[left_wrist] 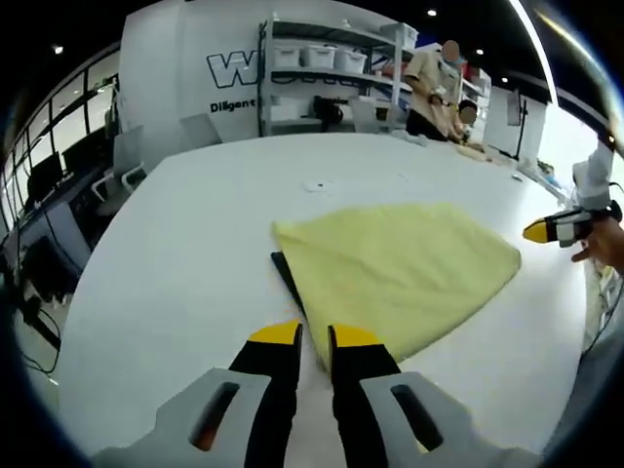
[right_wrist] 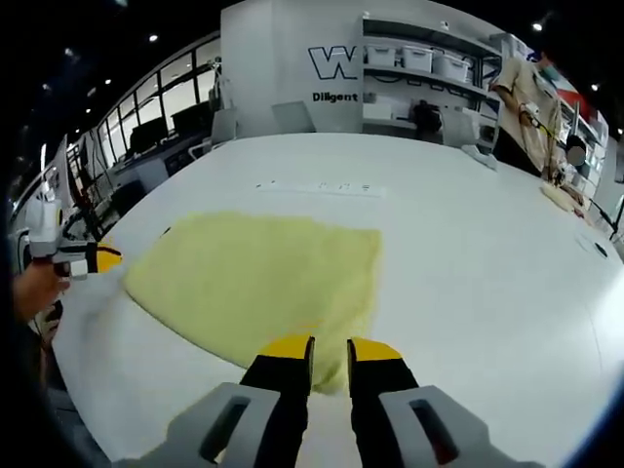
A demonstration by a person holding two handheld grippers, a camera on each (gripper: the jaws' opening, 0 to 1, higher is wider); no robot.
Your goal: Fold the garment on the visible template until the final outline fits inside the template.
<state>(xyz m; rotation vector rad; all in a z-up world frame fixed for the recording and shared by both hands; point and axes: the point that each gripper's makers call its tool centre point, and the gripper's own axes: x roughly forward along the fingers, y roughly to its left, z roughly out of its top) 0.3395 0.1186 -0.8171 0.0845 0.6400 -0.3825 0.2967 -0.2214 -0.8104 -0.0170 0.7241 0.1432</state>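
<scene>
While the yellow garment [left_wrist: 395, 278] lies on the counter [left_wrist: 185, 253] just ahead of both tongs, left tongs [left_wrist: 314, 336] and right tongs [right_wrist: 330, 349] are held slightly parted, empty; a fold is judged pending, and an edge must be gripped next.

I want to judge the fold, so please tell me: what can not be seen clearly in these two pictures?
- Dark template: left gripper view, mostly hidden under the yellow garment; its outline cannot be judged.
- Small marks on the white table: right gripper view, too small to read.
- Left gripper: right gripper view, cut off by the edge.
</scene>
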